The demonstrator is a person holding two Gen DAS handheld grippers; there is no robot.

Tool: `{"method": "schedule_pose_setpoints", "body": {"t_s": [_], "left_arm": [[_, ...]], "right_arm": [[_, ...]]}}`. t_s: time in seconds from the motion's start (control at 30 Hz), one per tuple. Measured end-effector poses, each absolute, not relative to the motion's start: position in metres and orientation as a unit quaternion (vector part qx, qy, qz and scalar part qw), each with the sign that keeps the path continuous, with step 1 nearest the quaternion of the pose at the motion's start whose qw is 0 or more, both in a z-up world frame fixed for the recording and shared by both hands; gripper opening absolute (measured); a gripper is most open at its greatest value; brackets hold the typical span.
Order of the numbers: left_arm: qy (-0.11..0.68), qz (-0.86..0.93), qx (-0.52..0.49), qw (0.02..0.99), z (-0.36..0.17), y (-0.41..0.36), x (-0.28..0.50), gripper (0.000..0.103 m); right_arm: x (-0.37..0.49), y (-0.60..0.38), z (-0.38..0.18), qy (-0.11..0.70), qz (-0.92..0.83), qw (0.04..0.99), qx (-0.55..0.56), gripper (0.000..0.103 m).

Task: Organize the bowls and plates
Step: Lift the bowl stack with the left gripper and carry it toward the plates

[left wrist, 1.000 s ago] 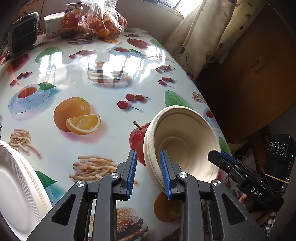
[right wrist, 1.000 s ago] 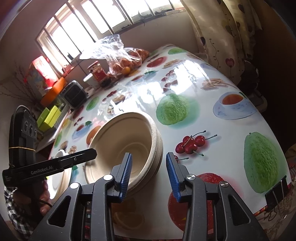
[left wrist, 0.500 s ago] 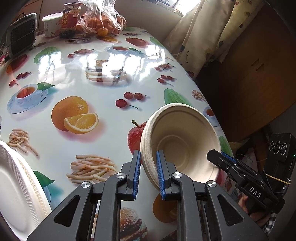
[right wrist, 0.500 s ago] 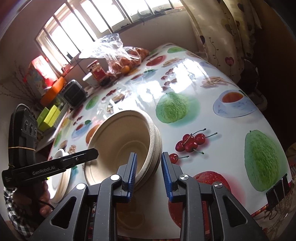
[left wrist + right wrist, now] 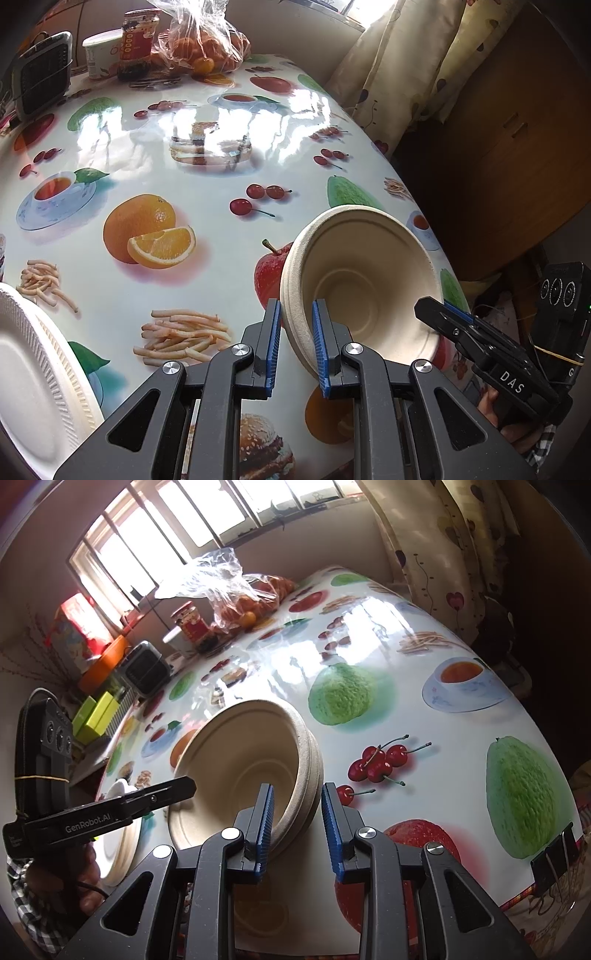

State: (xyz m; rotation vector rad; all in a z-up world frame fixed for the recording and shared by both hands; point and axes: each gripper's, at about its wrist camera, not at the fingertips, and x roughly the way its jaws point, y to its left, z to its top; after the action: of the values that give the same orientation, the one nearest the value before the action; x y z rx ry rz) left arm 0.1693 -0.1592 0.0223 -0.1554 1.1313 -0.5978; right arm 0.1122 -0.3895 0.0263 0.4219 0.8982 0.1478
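Observation:
A stack of beige paper bowls (image 5: 362, 280) stands tilted above the fruit-print table (image 5: 184, 173). My left gripper (image 5: 295, 347) is shut on the stack's near rim, one pad on each side. My right gripper (image 5: 295, 823) is shut on the opposite rim of the same stack (image 5: 251, 760). The right gripper (image 5: 480, 339) shows at the right of the left wrist view, and the left one (image 5: 110, 808) at the left of the right wrist view. A white foam plate (image 5: 33, 373) lies at the table's near left edge.
At the far end of the table stand a bag of oranges (image 5: 207, 48), a red jar (image 5: 138, 33), a white tub (image 5: 99, 51) and a small black heater (image 5: 40, 74). A curtain (image 5: 399, 74) and a wooden cabinet (image 5: 509, 129) flank the right side. A binder clip (image 5: 554, 853) grips the tablecloth edge.
Both grippers closed from open onto opposite rims of the bowl stack. The stack has tipped up and risen slightly off the table.

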Motion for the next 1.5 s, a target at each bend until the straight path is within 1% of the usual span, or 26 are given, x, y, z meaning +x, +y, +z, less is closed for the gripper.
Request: {"method": "schedule_pose_setpoints", "body": {"t_s": [0.33, 1.5], "left_arm": [[0.524, -0.276, -0.073, 0.802, 0.025, -0.159, 0.168, 0.018], [0.491, -0.233, -0.093, 0.834, 0.057, -0.103, 0.144, 0.018]], "right_arm": [[0.113, -0.391, 0.029, 0.428, 0.071, 0.878, 0.203, 0.022], [0.122, -0.338, 0.054, 0.422, 0.124, 0.880, 0.179, 0.022]]}}
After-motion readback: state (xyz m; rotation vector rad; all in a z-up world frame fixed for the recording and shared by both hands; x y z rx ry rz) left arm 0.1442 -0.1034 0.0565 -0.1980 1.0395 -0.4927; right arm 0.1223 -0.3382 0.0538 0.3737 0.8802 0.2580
